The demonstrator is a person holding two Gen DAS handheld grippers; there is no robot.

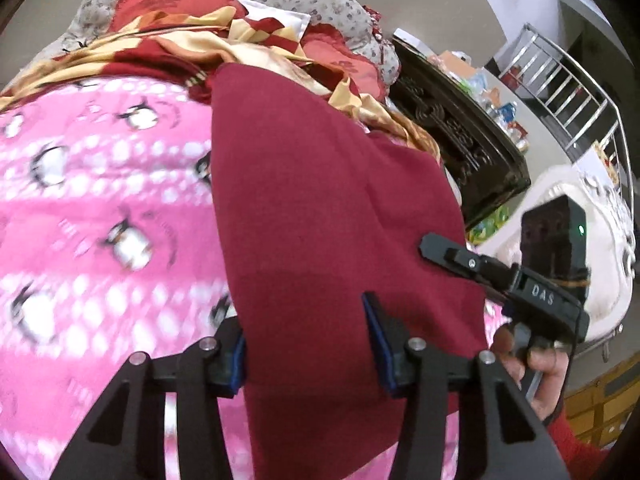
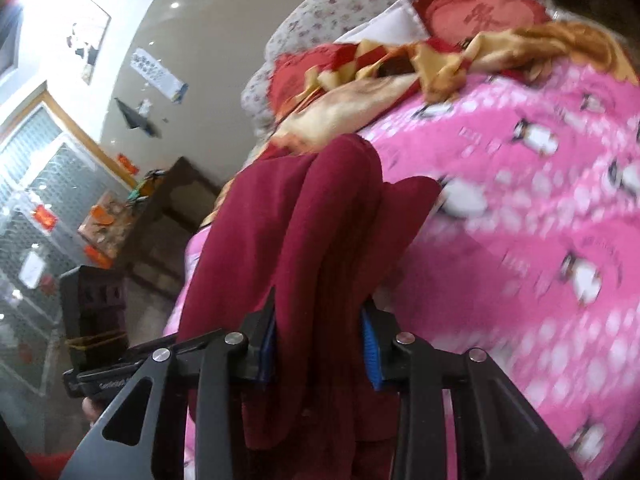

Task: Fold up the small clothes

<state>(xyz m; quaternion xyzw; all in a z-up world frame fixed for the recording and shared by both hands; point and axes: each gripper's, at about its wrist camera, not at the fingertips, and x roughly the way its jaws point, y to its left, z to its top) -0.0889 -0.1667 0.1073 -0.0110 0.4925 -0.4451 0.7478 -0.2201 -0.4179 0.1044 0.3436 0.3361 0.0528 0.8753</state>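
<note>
A: Where is the maroon garment [image 1: 320, 200] lying?

B: On the bed's pink penguin blanket [image 1: 100, 200], near the side with the dark carved cabinet [image 1: 460, 132]. Its long axis runs straight away from both hand-held grippers, toward the pillows.

A: And the grips?

B: The left hand-held gripper [image 1: 308, 344] stands about half open, with flat cloth between its blue pads, and seems clamped on it. The right hand-held gripper [image 2: 320, 344] is narrowed on a bunched, ridged fold [image 2: 328, 240] of the same garment.

A: Which is nearer?

B: Both sit at the near end, side by side; in the left view the right one reaches in from the cabinet side. I judge the coming fold carries this end forward along that axis.
</note>
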